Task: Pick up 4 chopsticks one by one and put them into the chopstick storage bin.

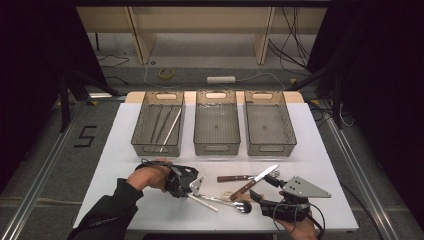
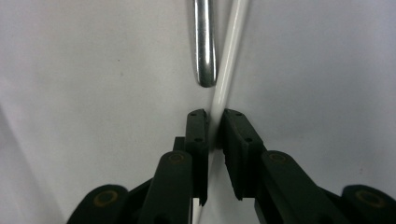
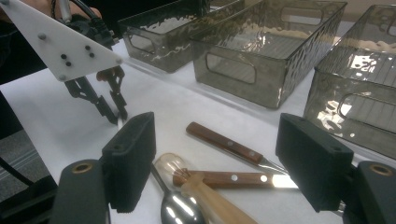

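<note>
The white counter (image 1: 320, 150) carries three smoky plastic bins in a row at its far side. The left bin (image 1: 158, 122) holds a white stick and a few dark thin rods; the middle bin (image 1: 216, 122) and the right bin (image 1: 269, 122) look bare inside. All the loose cutlery lies on the near side of the middle bin, well apart from it.

The left gripper (image 1: 196, 189) comes in from the near left of the middle bin, held in a hand (image 1: 147, 176) with a dark sleeve. In the left gripper view its black jaws stand almost together around a thin white stick (image 2: 223, 88), one pad on each side of it; whether they already press on it is hard to tell. A metal handle (image 2: 204, 46) ends just beside the stick, ahead of the jaws.

The right gripper (image 1: 266, 189) sits near the counter's front edge, to the near right of the middle bin, with its jaws wide apart and nothing between them. Ahead of them lie two wood-handled knives (image 3: 233, 163), crossing, a spoon (image 3: 180, 207) and a pale plastic handle (image 3: 210, 198) over it.
</note>
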### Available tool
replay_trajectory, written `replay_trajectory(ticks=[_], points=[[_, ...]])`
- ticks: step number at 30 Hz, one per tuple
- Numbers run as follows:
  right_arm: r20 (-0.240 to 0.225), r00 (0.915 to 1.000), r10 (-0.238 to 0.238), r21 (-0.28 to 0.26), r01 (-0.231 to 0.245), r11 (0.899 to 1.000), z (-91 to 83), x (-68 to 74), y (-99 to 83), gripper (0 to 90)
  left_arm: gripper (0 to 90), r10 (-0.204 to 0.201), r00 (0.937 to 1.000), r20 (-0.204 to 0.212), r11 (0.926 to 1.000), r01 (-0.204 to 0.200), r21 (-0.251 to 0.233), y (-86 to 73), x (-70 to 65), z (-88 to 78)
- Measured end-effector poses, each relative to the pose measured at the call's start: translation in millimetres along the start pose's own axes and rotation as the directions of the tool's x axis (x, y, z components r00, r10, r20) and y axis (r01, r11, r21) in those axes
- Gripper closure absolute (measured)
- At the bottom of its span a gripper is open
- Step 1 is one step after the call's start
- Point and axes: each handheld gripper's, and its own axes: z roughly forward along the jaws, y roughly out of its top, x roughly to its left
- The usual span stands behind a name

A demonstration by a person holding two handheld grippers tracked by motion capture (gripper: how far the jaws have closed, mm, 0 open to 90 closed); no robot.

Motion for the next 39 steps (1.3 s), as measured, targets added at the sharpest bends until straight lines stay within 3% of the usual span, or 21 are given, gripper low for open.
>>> replay_trajectory(ticks=[8, 18, 25, 30, 34, 36, 39], points=[[-0.001, 1.0000, 0.002, 0.002, -0.002, 1.000, 0.4, -0.2, -0.2, 29.8, 82.7, 0.043, 0.9991, -0.002, 0.9991, -0.043, 0.009, 1.1, -1.1, -0.1], [-0.001, 1.0000, 0.004, 0.004, -0.004, 1.000, 0.3, -0.3, -0.3, 29.8, 84.0, 0.048, 0.9988, -0.006, 0.9988, -0.048, 0.014, 1.5, -2.0, -0.8], [0.001, 1.0000, 0.001, -0.002, -0.001, 1.000, -0.4, -1.0, -0.1, 29.8, 84.1, 0.014, 0.9998, -0.013, 0.9999, -0.014, 0.001, 2.9, -5.0, -15.5], [0.000, 1.0000, 0.000, -0.003, 0.000, 1.000, -0.6, -0.6, -0.1, 29.8, 84.1, -0.061, 0.9972, -0.042, 0.9980, 0.061, -0.016, 3.8, -4.0, -26.0], [0.003, 1.0000, 0.001, -0.003, -0.001, 1.000, -0.7, -0.5, 0.1, 29.9, 84.1, -0.169, 0.9833, -0.069, 0.9841, 0.164, -0.068, 1.1, -0.8, -36.1], [0.002, 1.0000, 0.001, -0.002, -0.001, 1.000, -0.6, -0.5, 0.2, 29.8, 84.1, -0.230, 0.9700, -0.080, 0.9695, 0.221, -0.106, -1.4, 2.6, -42.4], [0.002, 1.0000, 0.000, -0.002, 0.000, 1.000, -0.4, -0.8, 0.1, 29.9, 84.1, -0.322, 0.9404, -0.108, 0.9414, 0.306, -0.141, -6.1, 7.5, -53.3]])
